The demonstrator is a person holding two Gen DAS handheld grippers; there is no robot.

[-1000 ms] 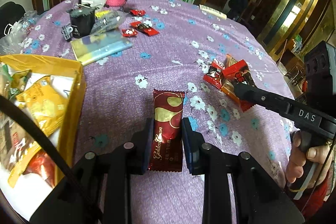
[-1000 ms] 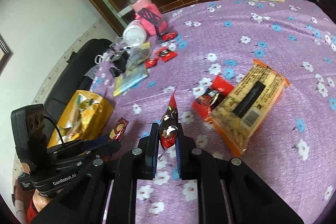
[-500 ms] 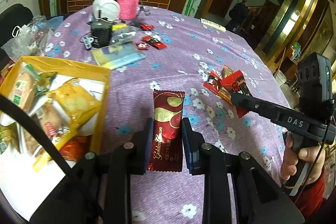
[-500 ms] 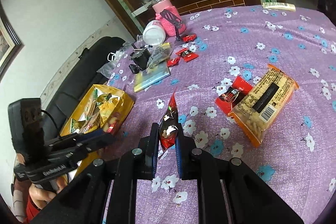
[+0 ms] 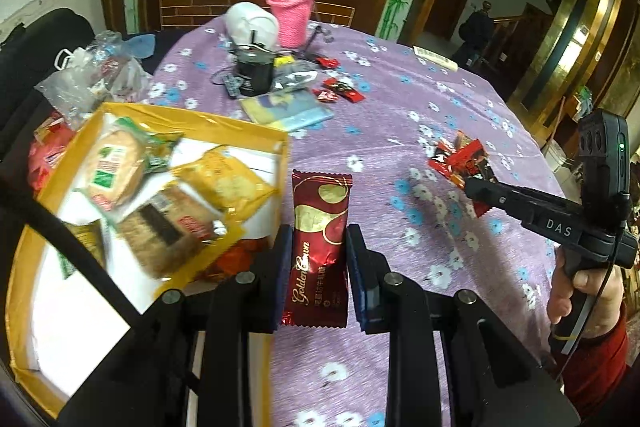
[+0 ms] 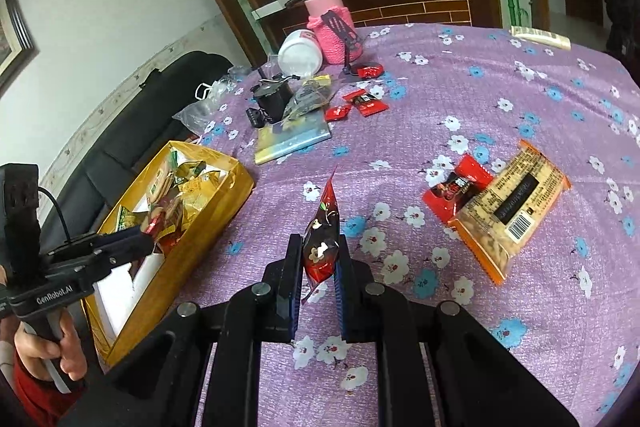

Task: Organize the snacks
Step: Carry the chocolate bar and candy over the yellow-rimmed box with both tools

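Note:
My left gripper is shut on a dark red Golden Crown wafer packet, held upright beside the near right corner of the yellow box. The box holds several wrapped snacks. In the right wrist view the left gripper hangs over the box's open top. My right gripper is shut on a small red snack packet, edge up, above the purple flowered cloth. The left wrist view shows the right gripper at the right with that packet.
An orange cracker packet and a red packet lie on the cloth to the right. Farther back are a blue-yellow booklet, a black cup, small red candies, a white tub and a pink-sleeved jar. A black sofa runs behind the box.
My left gripper has carried the wafer packet leftward and up, so the yellow box now fills more of its view. The right gripper has drifted and rolled a little with its red packet.

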